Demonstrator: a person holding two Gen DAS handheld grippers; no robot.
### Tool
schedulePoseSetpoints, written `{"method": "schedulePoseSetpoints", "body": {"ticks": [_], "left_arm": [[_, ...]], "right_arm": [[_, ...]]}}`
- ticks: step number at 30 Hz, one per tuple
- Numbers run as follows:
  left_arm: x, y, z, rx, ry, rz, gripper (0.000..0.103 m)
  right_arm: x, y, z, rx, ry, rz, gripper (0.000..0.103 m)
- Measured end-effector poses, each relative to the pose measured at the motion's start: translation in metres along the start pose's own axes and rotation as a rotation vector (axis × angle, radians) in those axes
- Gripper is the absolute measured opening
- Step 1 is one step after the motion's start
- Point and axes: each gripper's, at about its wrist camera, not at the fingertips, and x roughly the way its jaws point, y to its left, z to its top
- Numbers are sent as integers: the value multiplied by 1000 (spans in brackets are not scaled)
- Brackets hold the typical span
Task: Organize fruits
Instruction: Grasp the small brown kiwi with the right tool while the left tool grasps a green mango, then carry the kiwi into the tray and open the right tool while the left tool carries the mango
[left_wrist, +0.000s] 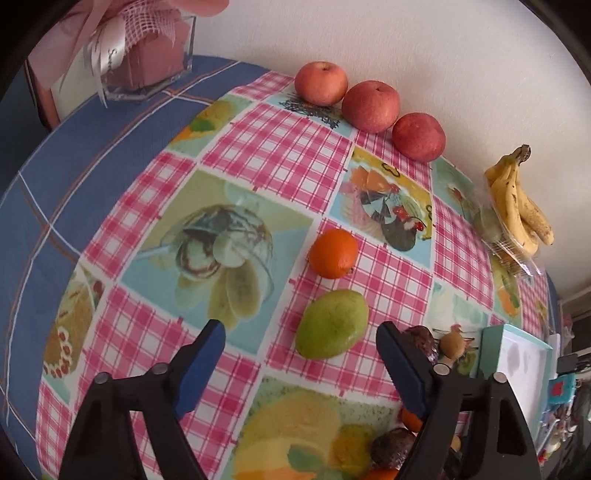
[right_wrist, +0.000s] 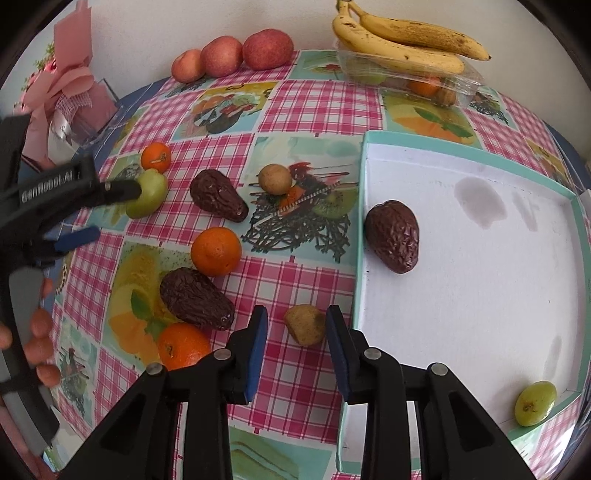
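We take the shallow white tray (right_wrist: 476, 266) with its turquoise rim as our landmark on the checked fruit-print tablecloth (left_wrist: 288, 147). Inside the tray we see one dark wrinkled avocado (right_wrist: 393, 236) near its left wall and a small green fruit (right_wrist: 535, 403) at its near right corner. Just left of the tray, the right gripper (right_wrist: 297, 350) points steeply down with its blue pads narrowly apart; a small brown fruit (right_wrist: 306, 324) lies on the cloth just ahead of the fingertips, in line with the gap, and we see neither pad pressing on it. Farther left of the tray lie two more avocados (right_wrist: 218, 201), two oranges (right_wrist: 216, 251) and a round tan fruit (right_wrist: 275, 179). Well to the left of the tray, the left gripper (left_wrist: 301, 341) stands wide open and holds nothing; a green pear-like fruit (left_wrist: 332, 325) lies on the cloth between and just beyond its fingertips, nearer the right finger, clear of both pads, with a small orange (left_wrist: 333, 253) just behind it. Behind the tray, along the wall, we find three red apples (left_wrist: 371, 107) in a row and a bunch of bananas (right_wrist: 406, 40) resting on a clear plastic box (right_wrist: 413, 79).
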Motion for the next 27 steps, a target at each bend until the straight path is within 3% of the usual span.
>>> {"method": "schedulePoseSetpoints", "body": {"ticks": [6,12,19,27], "left_arm": [[8,-6,0,26,-12,-6,83],[15,-12,-1,54,-10,3,71],[18,-18,-3,73,-3,-39,47],[14,-18,-2,79,-12,-27,46]], "right_arm": [[3,4,0,-22,5,-12,33],[5,5,1,-42,7,-23,28],[8,-1,2,-20,20,-4,22],[7,-2,1,-17,11,1,21]]}}
